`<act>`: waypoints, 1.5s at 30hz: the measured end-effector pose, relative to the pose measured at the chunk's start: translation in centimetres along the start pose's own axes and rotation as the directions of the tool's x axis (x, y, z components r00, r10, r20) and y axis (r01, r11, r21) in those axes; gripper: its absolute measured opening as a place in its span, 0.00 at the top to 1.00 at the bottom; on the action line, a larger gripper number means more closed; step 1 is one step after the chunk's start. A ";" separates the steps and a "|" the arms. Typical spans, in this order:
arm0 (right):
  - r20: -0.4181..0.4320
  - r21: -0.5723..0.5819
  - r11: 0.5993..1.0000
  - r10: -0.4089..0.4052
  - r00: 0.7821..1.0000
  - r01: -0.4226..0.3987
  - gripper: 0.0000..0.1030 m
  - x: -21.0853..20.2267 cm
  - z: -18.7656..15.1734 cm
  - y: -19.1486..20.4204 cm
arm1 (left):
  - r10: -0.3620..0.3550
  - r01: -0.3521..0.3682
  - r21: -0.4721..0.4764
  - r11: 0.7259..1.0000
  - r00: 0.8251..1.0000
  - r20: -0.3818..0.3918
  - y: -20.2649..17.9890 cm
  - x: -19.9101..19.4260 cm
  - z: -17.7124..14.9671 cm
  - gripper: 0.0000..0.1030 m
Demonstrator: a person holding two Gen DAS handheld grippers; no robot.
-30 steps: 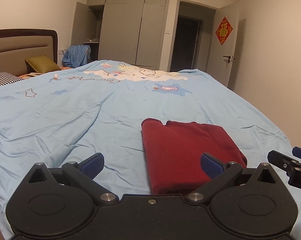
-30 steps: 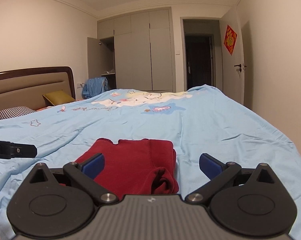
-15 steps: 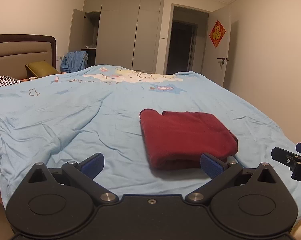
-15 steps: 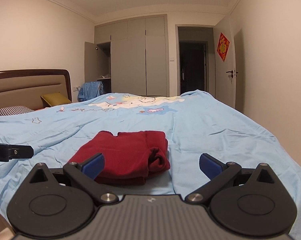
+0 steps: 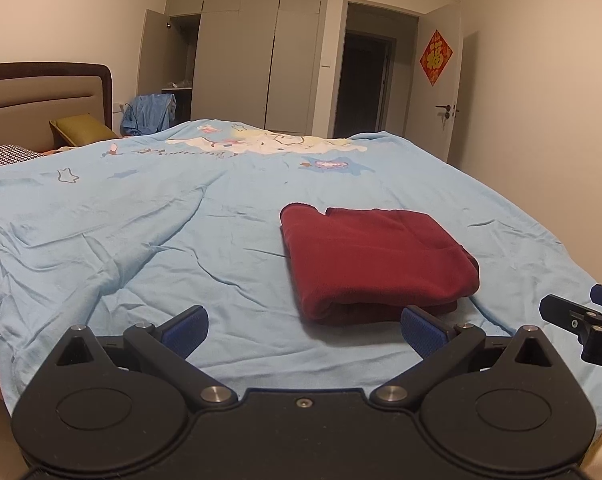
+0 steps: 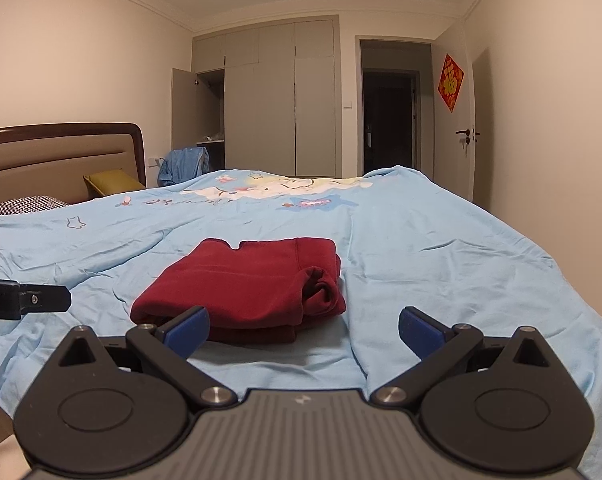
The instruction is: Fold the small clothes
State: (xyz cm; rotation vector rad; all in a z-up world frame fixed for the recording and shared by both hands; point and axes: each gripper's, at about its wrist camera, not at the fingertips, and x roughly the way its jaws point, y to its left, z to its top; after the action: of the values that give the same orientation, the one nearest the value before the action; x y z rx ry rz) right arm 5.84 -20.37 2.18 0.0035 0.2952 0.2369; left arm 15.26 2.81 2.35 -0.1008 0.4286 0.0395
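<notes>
A wide bed (image 5: 101,240) fills most of both views, covered by a light blue duvet (image 6: 441,260) with a cartoon print near its far end and loose wrinkles across its near half. Behind it stands a grey wardrobe (image 5: 257,56) with one door swung open, beside a dark doorway (image 6: 387,120). A padded headboard (image 6: 57,156) sits at the left, with an olive cushion (image 5: 83,130) and a checked pillow (image 6: 31,203) in front of it.

The folded red garment (image 5: 373,256) lies flat on the duvet near the bed's front edge, a neat rectangular stack with a small notch at its far edge and rolled layers showing along its right side (image 6: 321,292).

In the left wrist view, the left tool (image 5: 303,330) is held just short of the garment, fingers spread wide apart and gripping nothing; the stack lies ahead and to the right, its near edge just above the right blue pad (image 5: 423,334). In the right wrist view, the right tool (image 6: 303,330) is likewise spread and empty, with the garment ahead and to the left, its near corner just behind the left blue pad (image 6: 187,328). Neither tool touches the cloth.
</notes>
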 end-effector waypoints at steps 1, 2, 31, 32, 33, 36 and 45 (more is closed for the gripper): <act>-0.002 0.001 1.000 -0.001 1.000 0.001 0.00 0.0 0.0 -0.1 | 0.000 0.000 0.001 1.000 1.000 -0.003 0.0 0.1 0.0 0.01; -0.004 0.003 1.000 -0.001 1.000 0.001 0.00 0.1 0.0 -0.1 | 0.001 -0.001 0.002 1.000 1.000 -0.004 -0.1 0.3 0.1 0.01; -0.056 0.013 1.000 0.007 0.998 -0.006 0.00 1.8 -0.5 -0.5 | 0.025 -0.029 -0.050 0.998 0.996 -0.082 0.3 2.5 -0.5 0.01; -0.059 0.013 1.000 0.007 0.998 -0.006 0.00 1.9 -0.5 -0.5 | 0.020 -0.025 -0.053 0.998 0.996 -0.088 0.3 2.6 -0.5 0.01; -0.063 0.013 1.000 0.006 0.998 -0.005 0.00 2.0 -0.6 -0.5 | 0.018 -0.023 -0.054 0.998 0.995 -0.094 0.3 2.7 -0.5 0.01; -0.073 0.015 1.000 0.005 0.997 -0.004 0.00 2.4 -0.6 -0.6 | 0.030 -0.035 -0.050 0.998 0.994 -0.103 0.3 3.1 -0.5 0.01; -0.108 0.020 1.000 0.004 0.994 -0.002 0.00 3.7 -1.1 -0.8 | 0.010 -0.019 -0.062 0.998 0.991 -0.134 0.3 4.3 -0.6 0.01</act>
State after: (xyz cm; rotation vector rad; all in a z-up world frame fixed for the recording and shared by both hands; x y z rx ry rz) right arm 9.13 -20.32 0.05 0.0106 0.4057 0.2378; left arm 18.94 3.16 0.01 -0.1634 0.5624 0.0609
